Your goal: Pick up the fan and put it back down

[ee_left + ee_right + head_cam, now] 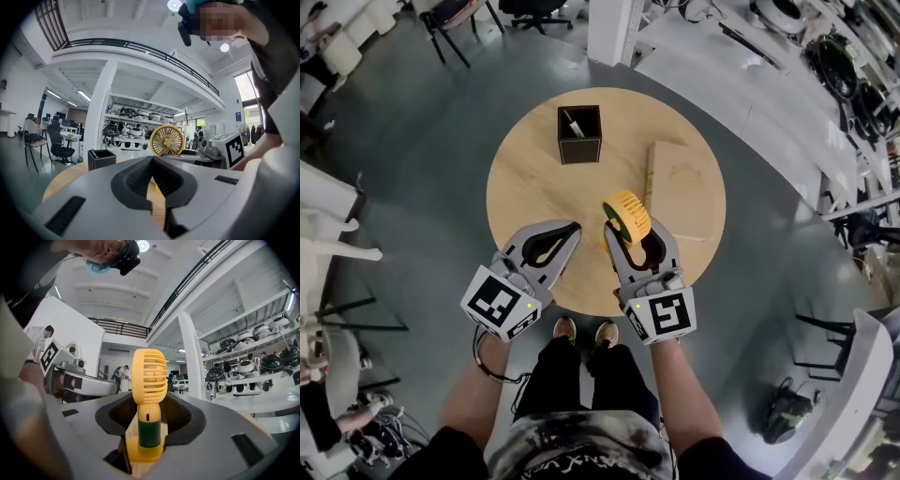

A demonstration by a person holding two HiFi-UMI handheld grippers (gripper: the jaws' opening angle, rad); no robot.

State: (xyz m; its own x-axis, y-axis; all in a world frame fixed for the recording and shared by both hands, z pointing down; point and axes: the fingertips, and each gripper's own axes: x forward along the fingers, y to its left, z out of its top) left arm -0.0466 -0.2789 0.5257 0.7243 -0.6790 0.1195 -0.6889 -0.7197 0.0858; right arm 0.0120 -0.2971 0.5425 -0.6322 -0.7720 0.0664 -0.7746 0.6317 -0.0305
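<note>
A small yellow fan (626,217) with a green stem (149,430) stands upright between the jaws of my right gripper (635,236), which is shut on the stem. Its round base (144,451) is just above or on the round wooden table (534,178); I cannot tell if it touches. In the right gripper view the fan's cage (149,376) rises above the right gripper (150,423). My left gripper (572,228) is beside it on the left, shut with nothing in it. From the left gripper (153,161), the fan (167,139) shows ahead and slightly right.
A black open box (579,136) with a pen inside stands at the table's far side, also seen in the left gripper view (101,158). A flat light-brown board (684,187) lies on the table's right part. White counters, shelves and chairs surround the table.
</note>
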